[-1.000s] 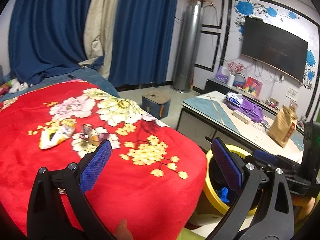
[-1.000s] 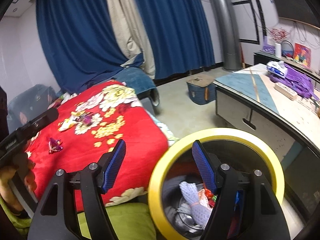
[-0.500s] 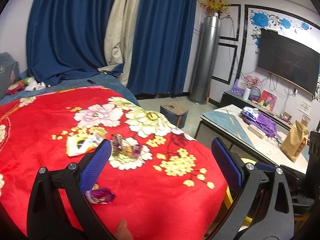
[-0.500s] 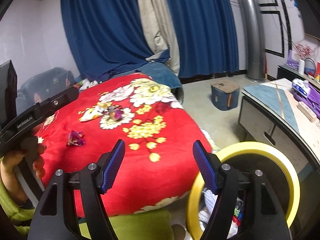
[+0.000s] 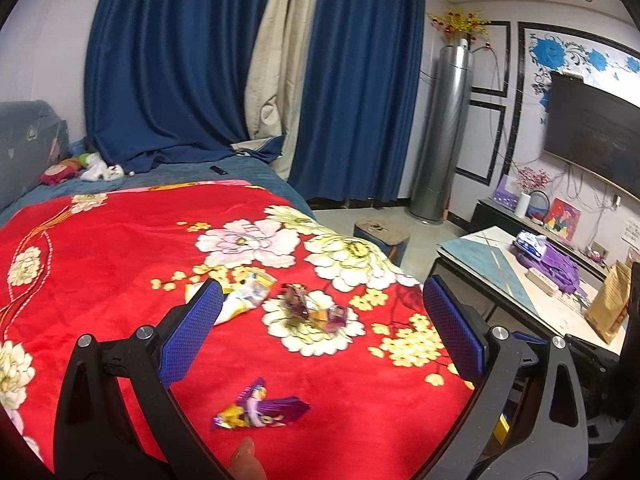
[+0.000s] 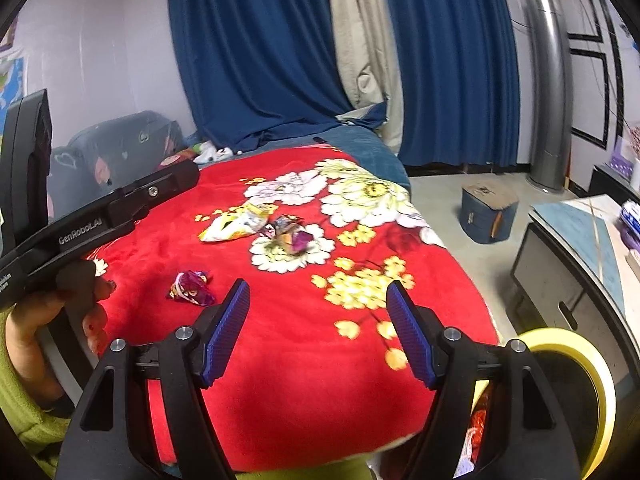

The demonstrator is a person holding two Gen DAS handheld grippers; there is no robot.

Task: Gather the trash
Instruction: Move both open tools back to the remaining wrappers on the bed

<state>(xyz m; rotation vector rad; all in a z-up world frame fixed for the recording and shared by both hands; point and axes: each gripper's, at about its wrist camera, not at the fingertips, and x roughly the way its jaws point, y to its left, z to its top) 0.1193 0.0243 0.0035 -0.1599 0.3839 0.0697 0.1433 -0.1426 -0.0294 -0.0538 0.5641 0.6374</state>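
Left wrist view has swung from the bin to the wrappers on the blanket, both grippers wide and empty, ready to pick.

Black frames; blue fingers; green sleeve

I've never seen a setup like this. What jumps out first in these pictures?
The bright red flowered blanket fills both views. Scattered on it are crumpled wrappers: a purple one nearest, a yellow-white packet and a shiny purple-gold cluster further back. Two black claws with blue pads, the left claw and the right claw, gape open above the blanket, and a yellow-rimmed bin sits at the blanket's lower right corner.
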